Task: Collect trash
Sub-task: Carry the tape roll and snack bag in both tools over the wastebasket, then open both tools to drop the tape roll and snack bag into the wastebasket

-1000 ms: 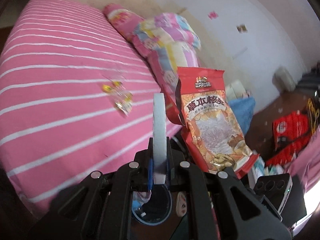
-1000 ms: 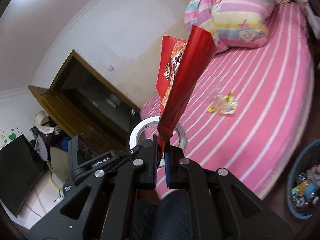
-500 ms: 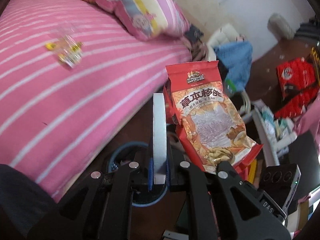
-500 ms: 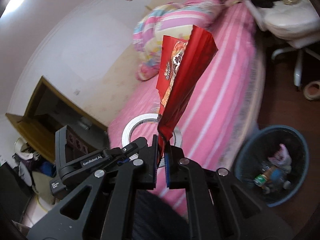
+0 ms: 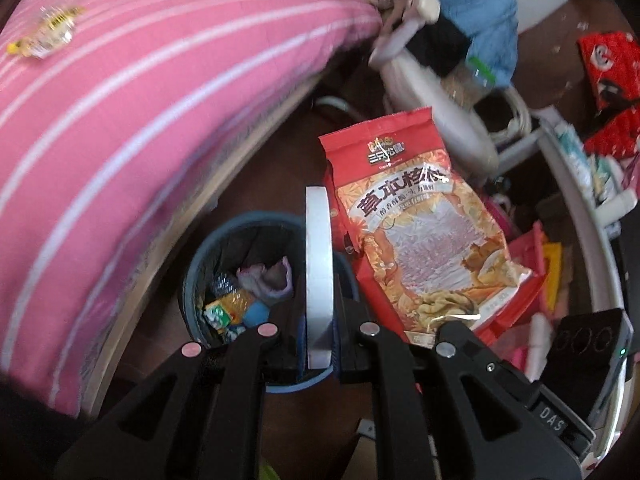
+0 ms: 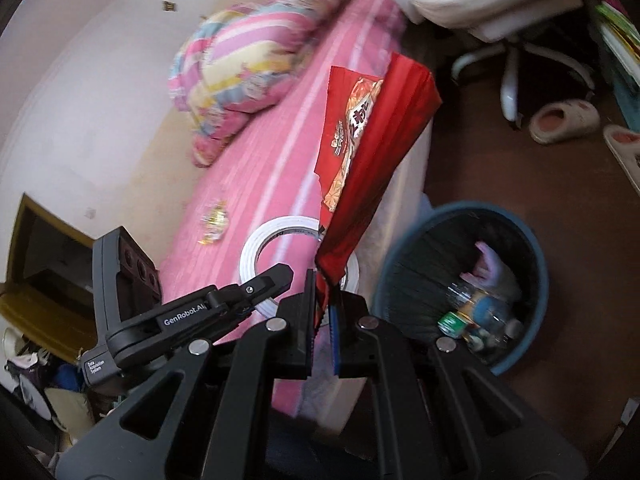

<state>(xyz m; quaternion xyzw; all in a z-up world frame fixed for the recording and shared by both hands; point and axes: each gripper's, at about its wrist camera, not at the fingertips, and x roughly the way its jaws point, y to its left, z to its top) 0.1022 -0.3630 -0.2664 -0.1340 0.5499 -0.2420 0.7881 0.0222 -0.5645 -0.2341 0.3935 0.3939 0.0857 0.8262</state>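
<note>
My left gripper (image 5: 319, 344) is shut on a white roll of tape (image 5: 319, 276), held edge-on above a blue trash bin (image 5: 208, 248). My right gripper (image 6: 323, 320) is shut on the bottom corner of a red snack bag (image 6: 372, 168), which stands upright; the bag also shows in the left wrist view (image 5: 420, 236), to the right of the tape. In the right wrist view the tape roll (image 6: 256, 252) sits behind the bag and the bin (image 6: 516, 240) is on the floor to the right. A small clear and yellow wrapper (image 5: 48, 32) lies on the pink bed; it also shows in the right wrist view (image 6: 214, 224).
The pink striped bed (image 5: 120, 120) fills the left, with a patterned pillow (image 6: 248, 64) at its head. The bin holds bottles and wrappers (image 6: 476, 312). A white office chair (image 6: 508, 32) and slippers (image 6: 564, 120) stand on the brown floor. Red packets (image 5: 612, 64) and clutter lie at right.
Both grippers have swung from over the bed down toward the floor beside it. The blue bin has come into view under the tape and to the right of the snack bag.
</note>
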